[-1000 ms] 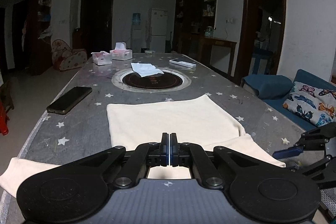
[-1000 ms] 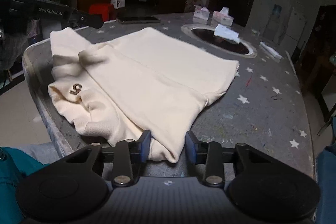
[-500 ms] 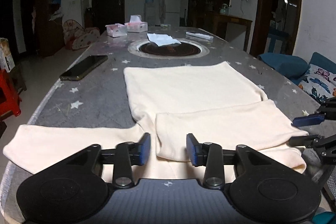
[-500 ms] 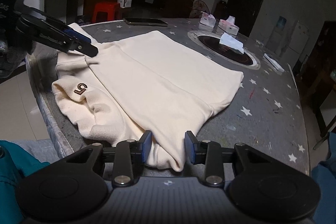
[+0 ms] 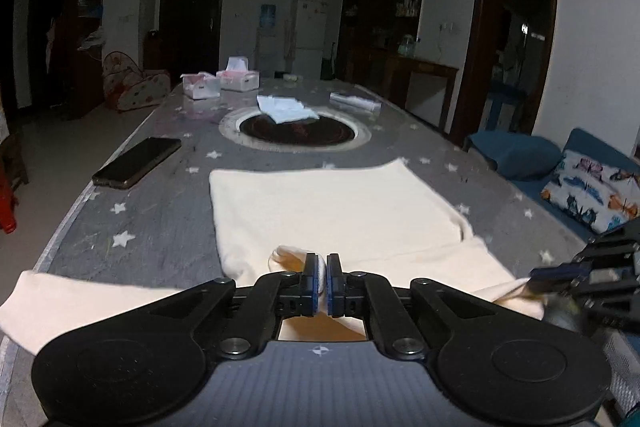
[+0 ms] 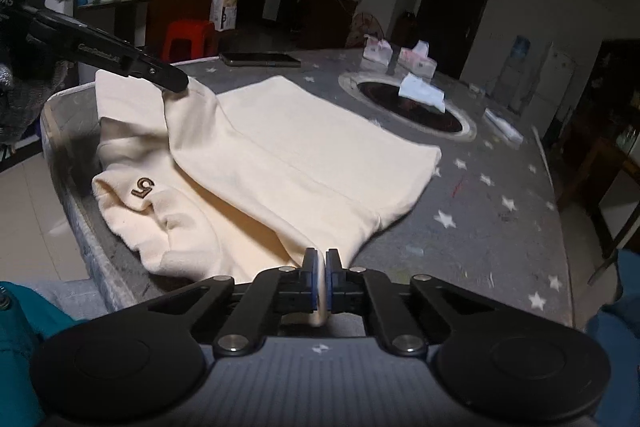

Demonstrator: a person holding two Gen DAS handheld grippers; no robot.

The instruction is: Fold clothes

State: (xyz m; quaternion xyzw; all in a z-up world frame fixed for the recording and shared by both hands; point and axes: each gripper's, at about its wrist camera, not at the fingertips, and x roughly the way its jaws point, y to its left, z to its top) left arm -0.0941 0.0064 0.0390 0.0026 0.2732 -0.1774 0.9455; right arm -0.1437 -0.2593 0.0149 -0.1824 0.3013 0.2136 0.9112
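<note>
Garment: one cream garment (image 5: 336, 211) spread across the lower middle of the left wrist view, on the grey star-patterned table (image 5: 160, 219); one sleeve trails to the lower left corner of that frame.
Mark: one brown "5" (image 6: 143, 186) on the sleeve at left of centre in the right wrist view.
Left gripper (image 5: 323, 281): one, bottom centre; jaws pinched narrow on a raised fold of the cream cloth.
Right gripper (image 6: 322, 277): one, bottom centre; jaws squeezed together on the near edge of the cloth.
Phones: one dark phone (image 5: 137, 162), left of the garment, apart from it.
Tissue boxes: two tissue boxes (image 5: 222, 83), side by side, upper centre.
Round inset: one round inset (image 5: 296, 129) beyond the garment, with one white paper (image 5: 285, 109) on its far rim.
Stools: one red stool (image 6: 188, 39), upper left, on the floor.
</note>
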